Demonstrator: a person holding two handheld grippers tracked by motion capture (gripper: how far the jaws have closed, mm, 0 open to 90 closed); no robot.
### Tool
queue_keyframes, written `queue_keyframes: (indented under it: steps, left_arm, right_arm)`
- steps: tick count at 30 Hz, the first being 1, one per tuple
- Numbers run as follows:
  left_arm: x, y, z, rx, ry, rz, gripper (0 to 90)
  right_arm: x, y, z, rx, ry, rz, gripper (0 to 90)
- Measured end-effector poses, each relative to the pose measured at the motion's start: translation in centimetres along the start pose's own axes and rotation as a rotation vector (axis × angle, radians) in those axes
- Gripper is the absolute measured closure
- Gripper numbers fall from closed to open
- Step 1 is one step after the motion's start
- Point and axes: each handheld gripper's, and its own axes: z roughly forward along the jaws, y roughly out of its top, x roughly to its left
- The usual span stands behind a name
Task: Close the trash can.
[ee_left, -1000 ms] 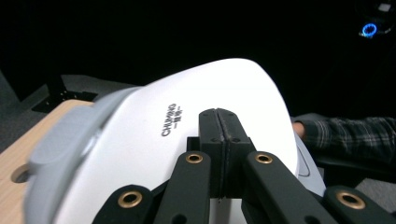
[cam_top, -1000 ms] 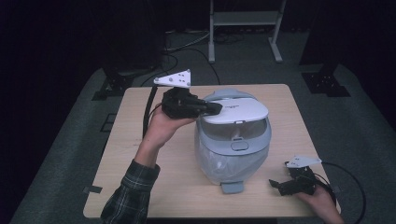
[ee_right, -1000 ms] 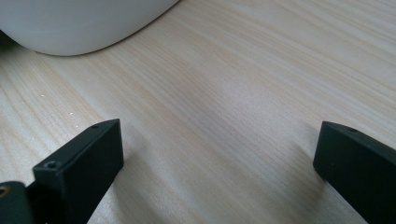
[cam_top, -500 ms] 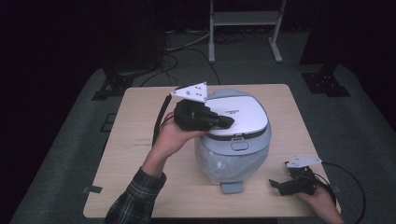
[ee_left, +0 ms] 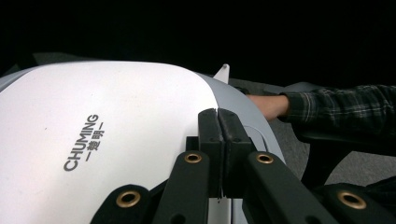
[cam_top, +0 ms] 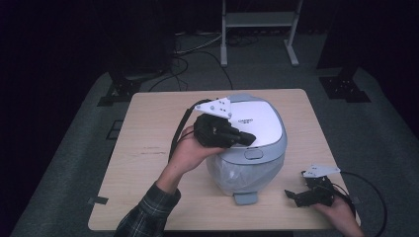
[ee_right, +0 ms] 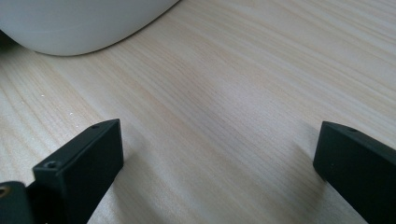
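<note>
A white and grey rice cooker (cam_top: 247,148) stands in the middle of the wooden table (cam_top: 148,148), its lid (cam_top: 257,123) down. The lid's white top (ee_left: 93,121) carries the word CHUMING. My left gripper (cam_top: 247,139) rests on the lid's front left part, jaws shut with nothing between them; its tips (ee_left: 218,116) lie on the white surface. My right gripper (cam_top: 292,196) lies low on the table at the front right, open, its jaws wide apart over bare wood (ee_right: 210,116). The cooker's base (ee_right: 84,23) shows just beyond it.
A grey tab (cam_top: 244,198) sticks out at the cooker's foot toward the front edge. The table's left half is bare wood. A metal stand (cam_top: 257,29) and cables (cam_top: 188,54) lie on the floor behind the table. A plaid sleeve (ee_left: 336,107) shows beyond the cooker.
My left gripper has pushed the lid down from raised to closed, moving right and toward the front with it. The right gripper has stayed put.
</note>
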Motion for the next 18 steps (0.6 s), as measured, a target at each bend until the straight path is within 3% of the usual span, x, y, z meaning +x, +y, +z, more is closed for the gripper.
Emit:
queue_keyframes:
  steps: [3, 6, 10, 14, 15, 17, 18]
  left_arm:
    - [-0.2, 0.1, 0.1, 0.011, 0.012, -0.013, 90.0]
    - [-0.5, -0.2, 0.6, 0.020, -0.004, -0.019, 90.0]
    - [-0.7, -0.2, 0.4, 0.013, 0.008, 0.003, 89.0]
    - [-0.5, -0.4, 0.0, -0.018, 0.047, -0.011, 66.1]
    - [-0.5, -0.5, -0.1, -0.021, 0.053, -0.012, 66.1]
    - [-0.4, -0.6, -0.4, -0.027, 0.073, -0.018, 55.9]
    - [-0.4, -0.9, -0.9, -0.033, 0.093, -0.025, 48.0]
  right_arm:
    - [0.0, 0.0, 0.0, 0.000, 0.000, -0.001, 0.6]
    - [0.0, 0.0, 0.0, -0.001, 0.000, 0.001, 0.7]
    - [0.0, 0.0, 0.0, -0.001, 0.000, -0.003, 0.7]
    - [0.0, 0.0, 0.0, -0.001, 0.001, -0.003, 0.7]
    - [0.0, 0.0, 0.0, -0.001, 0.001, -0.003, 0.7]
    - [0.0, 0.0, 0.0, -0.002, 0.001, -0.003, 0.7]
    - [0.0, 0.0, 0.0, -0.001, 0.001, -0.003, 0.7]
